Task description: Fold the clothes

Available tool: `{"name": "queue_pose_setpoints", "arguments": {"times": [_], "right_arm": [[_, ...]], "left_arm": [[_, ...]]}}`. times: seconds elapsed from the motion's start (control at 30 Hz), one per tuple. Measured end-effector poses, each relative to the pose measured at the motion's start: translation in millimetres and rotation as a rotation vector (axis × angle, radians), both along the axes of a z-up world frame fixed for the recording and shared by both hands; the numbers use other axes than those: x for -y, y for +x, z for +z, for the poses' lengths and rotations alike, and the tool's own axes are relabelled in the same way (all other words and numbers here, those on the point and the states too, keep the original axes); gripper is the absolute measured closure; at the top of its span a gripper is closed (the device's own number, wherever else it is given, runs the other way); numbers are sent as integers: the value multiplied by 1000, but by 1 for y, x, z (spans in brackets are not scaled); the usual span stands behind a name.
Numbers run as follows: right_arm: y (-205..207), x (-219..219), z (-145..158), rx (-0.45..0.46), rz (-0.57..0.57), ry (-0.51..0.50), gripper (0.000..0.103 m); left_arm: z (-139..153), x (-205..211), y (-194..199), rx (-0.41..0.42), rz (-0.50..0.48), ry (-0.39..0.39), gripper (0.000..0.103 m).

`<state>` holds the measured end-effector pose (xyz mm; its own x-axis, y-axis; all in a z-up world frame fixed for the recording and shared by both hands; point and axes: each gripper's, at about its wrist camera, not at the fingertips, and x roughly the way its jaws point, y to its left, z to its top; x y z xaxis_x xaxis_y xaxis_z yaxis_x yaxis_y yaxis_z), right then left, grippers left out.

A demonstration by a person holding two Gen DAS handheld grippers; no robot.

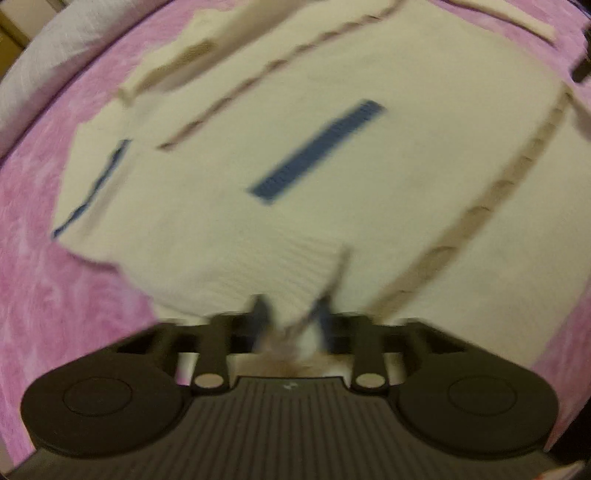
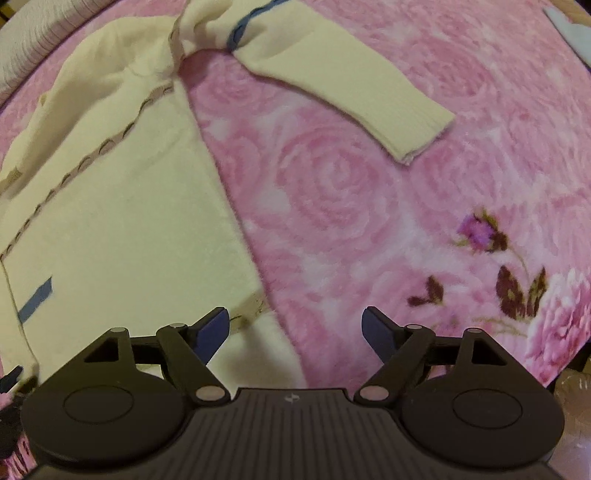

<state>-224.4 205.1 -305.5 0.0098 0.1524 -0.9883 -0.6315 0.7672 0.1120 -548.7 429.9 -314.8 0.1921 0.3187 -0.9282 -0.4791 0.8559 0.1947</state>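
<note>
Pinching sweater hem (image 1: 291, 280), left gripper (image 1: 290, 317).

Cream sweater (image 2: 122, 221), seemingly blue-striped; pink rose-patterned blanket (image 2: 369, 206).

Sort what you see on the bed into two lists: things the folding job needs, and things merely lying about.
Job:
cream sweater
its spread sleeve
left gripper, shut on the sweater's hem
right gripper, open

Lying about:
pink rose blanket
pale striped bedding
light cloth at the corner

Cream sweater (image 2: 110, 206) with blue stripes lies spread flat, one sleeve (image 2: 343, 85) outstretched.
</note>
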Motion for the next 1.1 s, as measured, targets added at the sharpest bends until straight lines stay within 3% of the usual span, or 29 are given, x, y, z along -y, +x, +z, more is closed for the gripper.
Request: {"name": "queue_pose_setpoints", "arguments": {"times": [0.07,0.13,0.27,0.37,0.43,0.47,0.53,0.6,0.8,0.87,1.0,1.1], "right_arm": [[-4,-3,1,0,-15,-8,22],[-12,-8,3,-1,-20,-14,22],[-33,-22,7,5,-8,-4,22],[-46,-30,10,-3,-5,14,21],[-51,-33,11,-9,-3,21,21],[-53,-34,11,-9,-5,22,21],[-52,-30,11,-7,-20,29,21],[-47,-24,10,-3,-47,35,21],[-1,14,13,24,-203,106,22],[25,33,11,33,-259,148,23],[82,63,-12,0,-406,246,29],[128,78,-38,-56,-530,326,30]], "left_arm": [[2,-11,-10,16,11,2,96],[31,-42,-41,99,162,37,96],[82,-102,-109,151,459,272,96],[92,-145,-172,61,779,420,93],[88,-169,-211,-23,960,458,93],[86,-175,-225,-38,1005,435,93],[82,-173,-239,14,1038,342,92],[73,-162,-229,71,989,214,85],[37,-88,-135,303,807,-276,80],[31,-66,-96,343,744,-361,77],[24,-14,-26,334,621,-397,73],[23,5,1,311,637,-357,73]]}}
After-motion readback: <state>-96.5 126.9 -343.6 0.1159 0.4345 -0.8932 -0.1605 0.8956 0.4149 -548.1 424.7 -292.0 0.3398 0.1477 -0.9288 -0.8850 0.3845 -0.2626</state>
